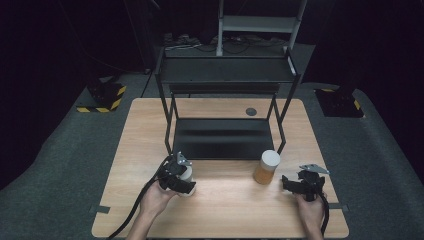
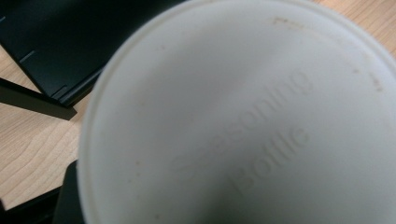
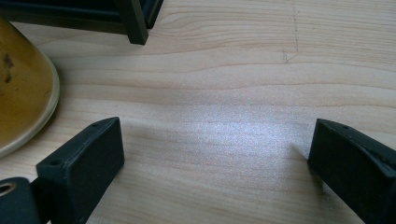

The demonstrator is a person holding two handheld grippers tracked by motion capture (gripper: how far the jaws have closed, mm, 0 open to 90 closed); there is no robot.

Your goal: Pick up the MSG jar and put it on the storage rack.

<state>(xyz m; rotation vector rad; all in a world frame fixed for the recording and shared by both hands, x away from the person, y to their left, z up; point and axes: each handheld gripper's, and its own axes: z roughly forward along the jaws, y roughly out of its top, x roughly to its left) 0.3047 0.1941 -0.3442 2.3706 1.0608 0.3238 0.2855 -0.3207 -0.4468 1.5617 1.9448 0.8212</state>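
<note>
A: The left gripper (image 1: 186, 181) sits near the front left of the table (image 1: 220, 210), and its jaws have drawn in narrow around the white-lidded seasoning bottle (image 1: 187, 175). In the left gripper view the white lid (image 2: 243, 121) is right up against the camera, with the raised words "Seasoning Bottle" across it.

B: So the bottle stands between the jaws. Is it actually clamped?

A: It looks so, though the pads themselves are covered by the lid. Judging by that, the step in hand is securing the hold. The person would do well to squeeze on the body below the lid, keep the bottle upright, and lift straight up before carrying it anywhere near the black shelf rack (image 1: 222, 100) ahead of the gripper.

B: And the other one?

A: The right gripper (image 1: 295, 186) rests low over the wood with its jaws spread wide and nothing between them. The amber jar (image 1: 266, 167) stands just ahead and to its left, apart from the jaws.

B: What stays unclear?

A: The bottle's contents and lower body, hidden under the gripper. The amber jar is cut off at the edge of the right gripper view, and the room beyond the table is dark.
</note>
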